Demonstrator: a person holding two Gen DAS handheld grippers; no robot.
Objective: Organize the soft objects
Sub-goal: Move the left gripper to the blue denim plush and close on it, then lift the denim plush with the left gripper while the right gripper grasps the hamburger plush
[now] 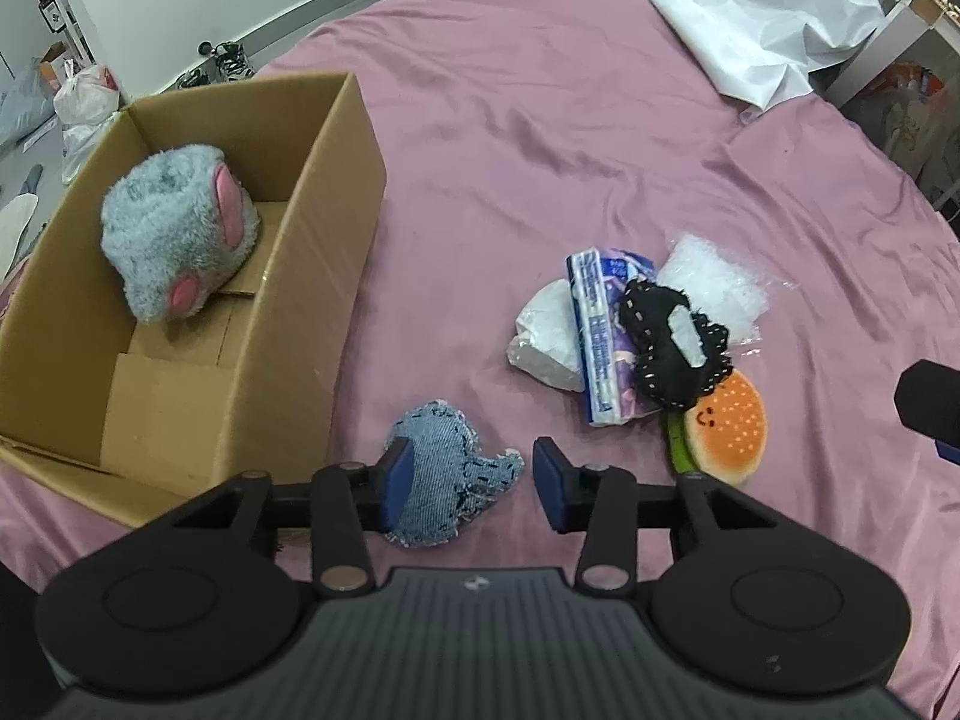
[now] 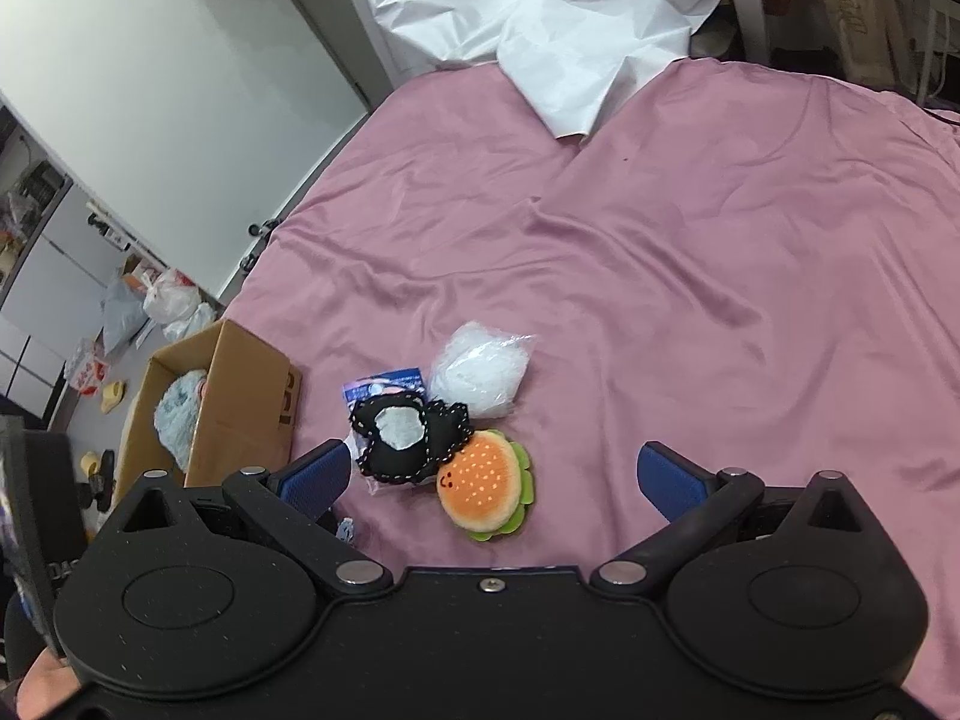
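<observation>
A cardboard box (image 1: pixel 336 252) stands on the pink bed at the left and holds a grey plush with pink pads (image 1: pixel 174 228). A blue denim plush (image 1: pixel 444 486) lies on the sheet between the fingers of my open left gripper (image 1: pixel 471 480), apart from the right pad. A pile lies to the right: a burger plush (image 1: pixel 726 420), a black stitched plush (image 1: pixel 672 348), a tissue pack (image 1: pixel 600 336), and clear bags (image 1: pixel 714 282). My right gripper (image 2: pixel 492 480) is open and empty above the burger plush (image 2: pixel 486 480) and black plush (image 2: pixel 408 438). The box (image 2: pixel 240 408) shows at its left.
A crumpled white sheet (image 1: pixel 762 18) lies at the far side of the bed; it also shows in the right wrist view (image 2: pixel 540 18). Bags and shoes lie on the floor (image 1: pixel 84 102) beyond the box. The bed edge runs behind the box.
</observation>
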